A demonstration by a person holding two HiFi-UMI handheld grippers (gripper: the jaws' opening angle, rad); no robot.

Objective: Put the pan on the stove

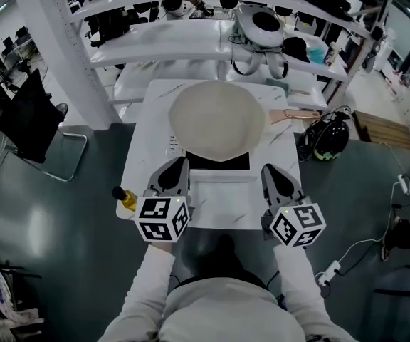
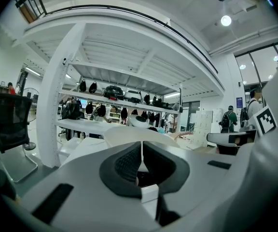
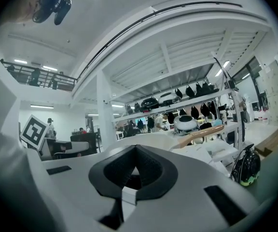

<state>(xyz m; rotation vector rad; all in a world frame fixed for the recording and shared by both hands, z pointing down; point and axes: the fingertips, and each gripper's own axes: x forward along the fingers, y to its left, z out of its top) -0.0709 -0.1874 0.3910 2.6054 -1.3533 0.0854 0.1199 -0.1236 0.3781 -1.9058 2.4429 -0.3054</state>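
Observation:
A wide cream pan [image 1: 216, 120] with a wooden handle [image 1: 290, 114] rests over the black stove [image 1: 219, 164] on the white table [image 1: 142, 155]. My left gripper [image 1: 179, 165] is held near the stove's front left corner, shut and empty. My right gripper [image 1: 270, 172] sits at the front right, also shut with nothing in it. In the left gripper view the pads [image 2: 129, 162] meet in a thin line, and the pan [image 2: 129, 133] lies beyond them. The right gripper view shows closed jaws [image 3: 135, 162], the pan [image 3: 151, 140] and its handle [image 3: 201, 133] ahead.
A small yellow bottle [image 1: 124, 198] stands at the table's front left edge. White shelving [image 1: 191, 48] with helmets and gear rises behind the table. A black chair [image 1: 30, 120] stands to the left, and a bag [image 1: 327, 137] with cables lies on the floor to the right.

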